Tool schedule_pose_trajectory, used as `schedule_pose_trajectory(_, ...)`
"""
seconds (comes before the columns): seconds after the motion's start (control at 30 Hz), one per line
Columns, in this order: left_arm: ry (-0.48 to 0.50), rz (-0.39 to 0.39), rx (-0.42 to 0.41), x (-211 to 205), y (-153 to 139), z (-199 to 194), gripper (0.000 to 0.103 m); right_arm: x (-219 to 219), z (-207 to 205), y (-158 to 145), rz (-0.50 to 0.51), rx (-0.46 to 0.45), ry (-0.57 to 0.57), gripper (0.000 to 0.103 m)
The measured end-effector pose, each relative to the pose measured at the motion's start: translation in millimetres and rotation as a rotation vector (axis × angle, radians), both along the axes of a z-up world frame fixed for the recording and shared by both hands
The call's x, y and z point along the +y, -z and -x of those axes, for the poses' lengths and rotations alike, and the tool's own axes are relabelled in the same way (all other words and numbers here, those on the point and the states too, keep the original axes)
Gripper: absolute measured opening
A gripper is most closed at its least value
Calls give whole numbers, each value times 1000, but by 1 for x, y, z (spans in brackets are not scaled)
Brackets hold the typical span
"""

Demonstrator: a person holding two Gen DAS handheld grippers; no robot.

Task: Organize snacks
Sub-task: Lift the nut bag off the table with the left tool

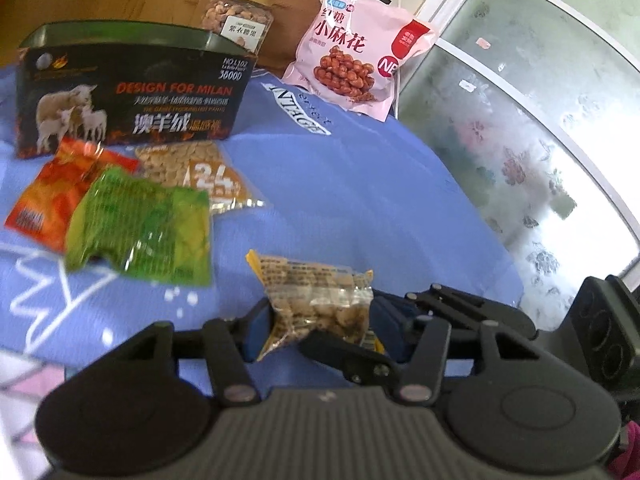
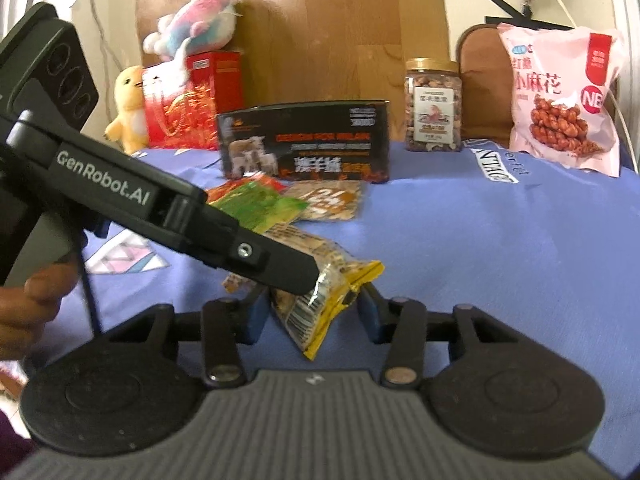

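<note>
A clear snack packet with yellow edges (image 1: 316, 304) hangs tilted just above the blue cloth (image 1: 352, 184). My left gripper (image 1: 320, 326) is shut on it, both blue pads against its sides. In the right wrist view the same packet (image 2: 324, 304) lies between the pads of my right gripper (image 2: 312, 314), with a narrow gap on each side. The left gripper's black finger (image 2: 288, 272) crosses over the packet from the left. A green packet (image 1: 148, 228), an orange one (image 1: 60, 188) and a clear nut packet (image 1: 196, 168) lie before a black box (image 1: 128, 88).
A jar of nuts (image 2: 434, 104) and a pink snack bag (image 2: 560, 100) stand at the back of the cloth. A red box (image 2: 192, 100) and plush toys (image 2: 128, 108) sit at the back left. A hand (image 2: 28, 304) holds the left gripper. A frosted glass door (image 1: 520, 140) is on the right.
</note>
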State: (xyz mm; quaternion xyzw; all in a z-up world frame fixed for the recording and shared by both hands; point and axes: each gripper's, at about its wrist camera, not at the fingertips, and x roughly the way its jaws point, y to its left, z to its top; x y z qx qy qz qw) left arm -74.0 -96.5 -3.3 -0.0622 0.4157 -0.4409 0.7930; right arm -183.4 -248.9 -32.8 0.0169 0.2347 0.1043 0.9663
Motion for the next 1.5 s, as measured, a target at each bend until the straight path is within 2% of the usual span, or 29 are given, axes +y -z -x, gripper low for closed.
schedule_pose_trajectory(0.03,-4,-1,4,2,0,3,54,1,2,0,4,-2,-12,50)
schedule_pose_trajectory(0.13,-27,2,17,5,0,5,71,5,8,4,27,-7,-34,55)
schedule_pose_trajectory(0.2,-43,-5,14,3,1,5,72,8,13,5,67,-22,-20,61)
schedule_pose_trajectory(0.3,-51,-20,-12,-4,1,10,69,5,19,6,58,-24,-22,60)
schedule_pose_trajectory(0.33,-45,-26,-16,-6,2,12,61,3,19,6,50,-20,-19,58)
schedule_pose_trajectory(0.47,-17,-24,-18,-13,-1,20,56,2,21,5,51,-14,6,51)
schedule_pose_trajectory(1.07,-13,-13,-38,-20,-10,29,56,-2,29,1,42,-43,40,48)
schedule_pose_trajectory(1.37,-38,41,-86,-12,-32,23,54,-1,20,-16,58,-91,21,47)
schedule_pose_trajectory(1.5,-46,36,-96,-17,-32,12,54,-6,8,-17,67,-91,11,46)
